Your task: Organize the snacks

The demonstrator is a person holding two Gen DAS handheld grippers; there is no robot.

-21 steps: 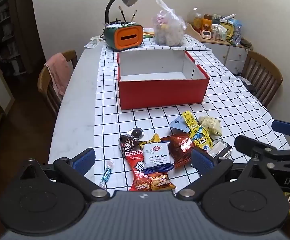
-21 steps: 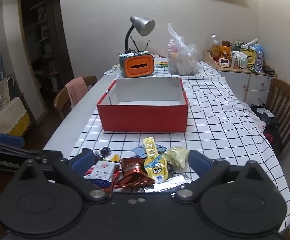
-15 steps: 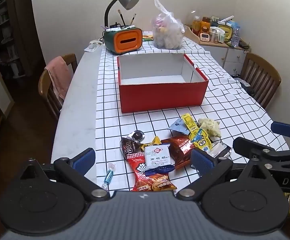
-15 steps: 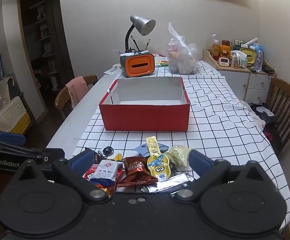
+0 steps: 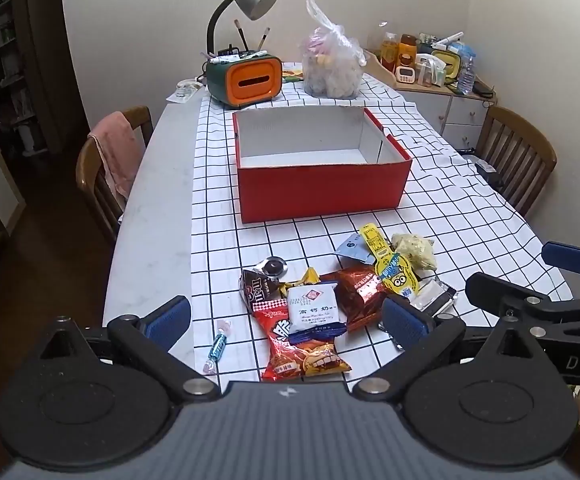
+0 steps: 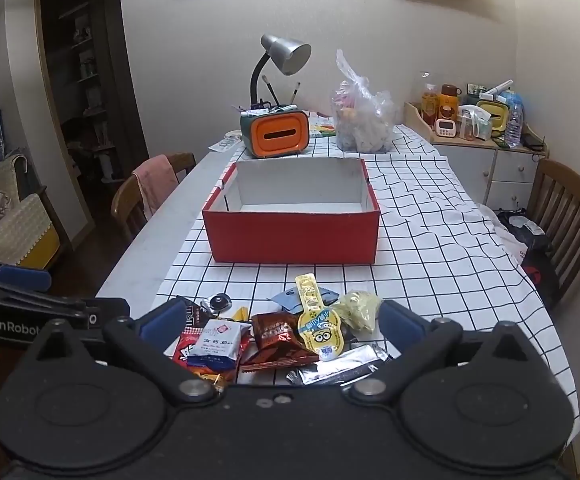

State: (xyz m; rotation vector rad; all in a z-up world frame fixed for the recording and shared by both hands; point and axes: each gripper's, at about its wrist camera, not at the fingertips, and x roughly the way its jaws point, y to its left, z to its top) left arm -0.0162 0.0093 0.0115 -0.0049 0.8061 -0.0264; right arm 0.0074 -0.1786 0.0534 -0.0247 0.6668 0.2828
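The left gripper (image 5: 286, 318) hangs with jaws wide apart and empty, above the near edge of the black-and-white checked tablecloth (image 5: 442, 216). A small blue-wrapped candy (image 5: 218, 347) lies alone to its left; straight ahead, between its blue pads, sits the white milk-tablet packet (image 5: 313, 307) atop the red crisp bag (image 5: 302, 350), long axis pointing away. Rightward come the brown foil packet (image 5: 360, 290) and yellow cartoon pouch (image 6: 319, 330), nearer the right gripper (image 6: 280, 320), likewise spread and empty. Beyond the pile stands the empty red cardboard box (image 5: 322, 184). The pile's near edge is hidden behind both gripper bodies.
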